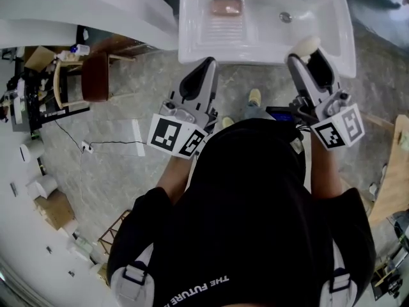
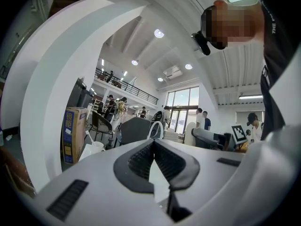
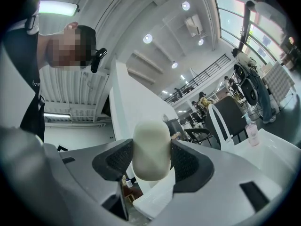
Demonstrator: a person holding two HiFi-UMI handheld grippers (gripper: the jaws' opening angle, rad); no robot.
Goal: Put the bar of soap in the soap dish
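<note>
A cream, rounded bar of soap [image 3: 151,147] is held between the two black ribbed pads of the right hand-held gripper [image 3: 151,160]. The jaws are closed on its sides, and the top of the bar sticks out past the tips. In the head view the bar is seen over the front right part of the white sink [image 1: 192,47]. The left hand-held gripper [image 2: 154,149] is closed all the way, pad against pad, and nothing is held in it. It hangs just in front of the sink's front rim, on the left.

The small pinkish-brown soap dish [image 1: 217,7] is set at the back left of the sink, above a ribbed white slope [image 1: 223,29]. It is well apart from the bar. The dish looks empty, though it is small in the picture.

The step in hand is judged to be the carry to the dish. To do it well, the bar should be moved away from the person and to the left until it is right over the dish. The long side of the bar should be lined up with the long side of the dish. The bar should be brought down low before the jaws are opened, since soap is slippery and could slide down the ribs if dropped from high up. The squeeze should be firm but not hard, so that the bar is not shot out. The left hand-held gripper is not needed for this.
</note>
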